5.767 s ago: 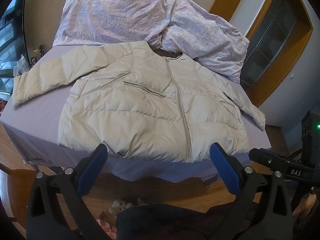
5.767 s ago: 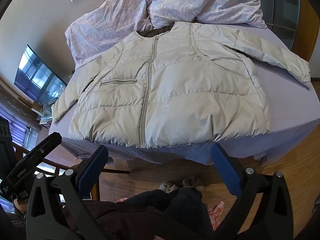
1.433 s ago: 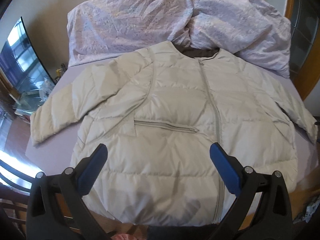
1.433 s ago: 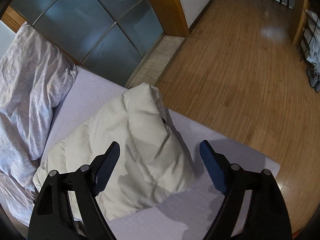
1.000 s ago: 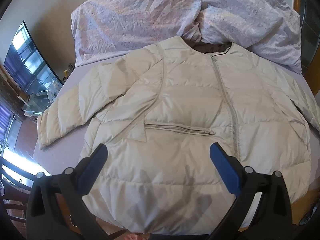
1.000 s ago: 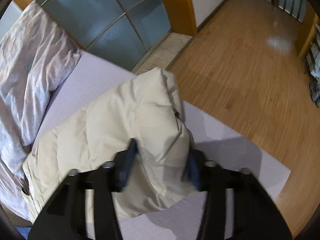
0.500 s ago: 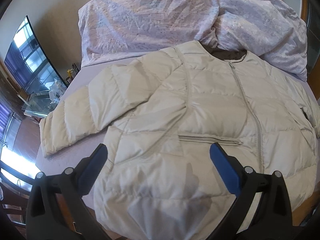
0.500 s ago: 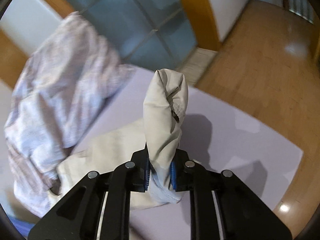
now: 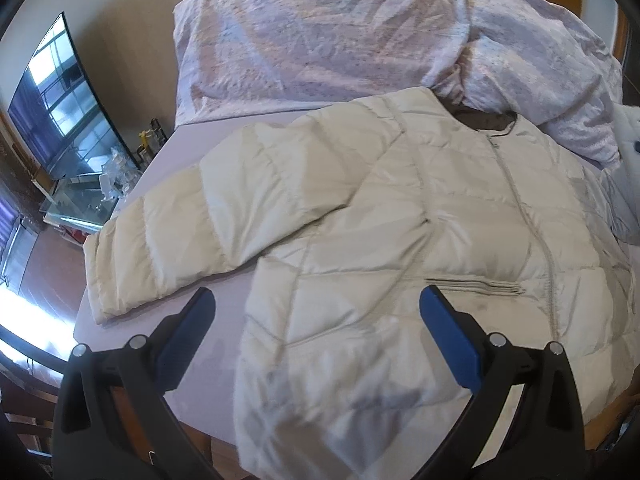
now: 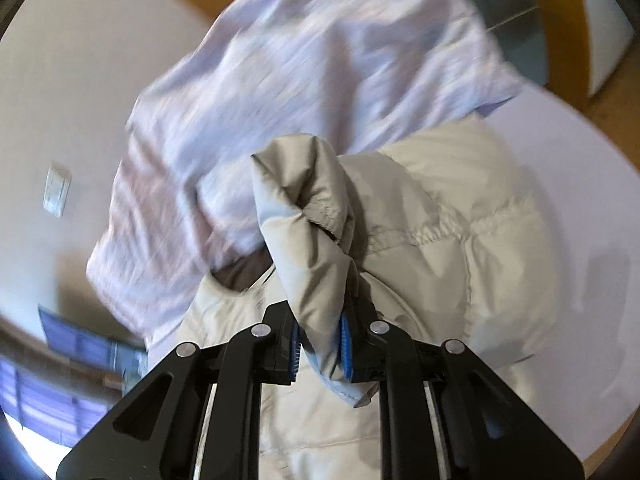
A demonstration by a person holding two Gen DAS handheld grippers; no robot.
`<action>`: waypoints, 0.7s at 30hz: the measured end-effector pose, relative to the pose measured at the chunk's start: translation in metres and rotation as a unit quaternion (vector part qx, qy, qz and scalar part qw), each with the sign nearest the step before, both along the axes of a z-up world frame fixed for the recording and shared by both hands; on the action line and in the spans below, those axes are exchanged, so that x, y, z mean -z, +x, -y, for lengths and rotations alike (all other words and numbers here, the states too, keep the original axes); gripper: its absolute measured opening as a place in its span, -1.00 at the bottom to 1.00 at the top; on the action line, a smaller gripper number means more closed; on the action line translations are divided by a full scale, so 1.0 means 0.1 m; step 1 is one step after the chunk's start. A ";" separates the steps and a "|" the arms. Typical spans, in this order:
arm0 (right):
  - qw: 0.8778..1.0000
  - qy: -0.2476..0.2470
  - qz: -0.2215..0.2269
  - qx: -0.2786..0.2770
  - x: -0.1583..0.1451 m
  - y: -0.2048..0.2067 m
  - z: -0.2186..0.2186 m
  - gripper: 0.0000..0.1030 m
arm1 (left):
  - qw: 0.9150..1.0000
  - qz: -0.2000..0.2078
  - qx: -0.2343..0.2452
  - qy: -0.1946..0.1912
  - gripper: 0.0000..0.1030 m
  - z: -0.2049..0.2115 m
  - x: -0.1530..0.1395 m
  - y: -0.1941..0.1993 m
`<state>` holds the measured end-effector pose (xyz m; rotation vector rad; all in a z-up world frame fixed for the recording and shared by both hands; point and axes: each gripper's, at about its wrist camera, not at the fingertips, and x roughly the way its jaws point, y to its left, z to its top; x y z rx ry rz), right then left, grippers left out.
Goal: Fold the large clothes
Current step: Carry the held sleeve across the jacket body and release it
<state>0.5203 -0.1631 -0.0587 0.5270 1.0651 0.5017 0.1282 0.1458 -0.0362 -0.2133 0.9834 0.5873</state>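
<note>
Right hand-held gripper (image 10: 320,346) pinches jacket (image 9: 400,248) cuff (image 10: 308,216), raised above bed (image 10: 580,152).

Jacket (image 9: 400,240) lies flat on the bed (image 9: 160,168), hem at the near edge, collar toward the far edge. Duvet (image 9: 360,28) is heaped along the far edge, touching the collar. One sleeve (image 9: 180,232) extends toward the left edge. The other sleeve (image 10: 316,240) is raised off the bed at the right side, above the jacket body.
</note>
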 end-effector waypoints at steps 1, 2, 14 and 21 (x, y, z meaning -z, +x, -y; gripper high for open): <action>1.000 0.003 -0.007 -0.016 0.03 -0.03 -0.18 -0.69 | 1.000 -0.001 -0.002 -0.001 0.96 -0.04 0.01 -0.02; 1.000 0.006 -0.012 -0.027 0.06 -0.04 -0.30 -0.69 | 1.000 -0.002 -0.005 -0.002 0.96 -0.08 0.02 -0.04; 0.984 -0.079 -0.064 -0.145 0.65 -0.55 -1.98 -0.68 | 0.999 -0.003 -0.032 -0.014 0.96 -0.48 0.09 -0.24; 0.975 -0.114 -0.044 -0.184 0.72 -0.69 -2.13 0.13 | 0.999 -0.004 -0.037 -0.024 0.96 -0.62 0.13 -0.28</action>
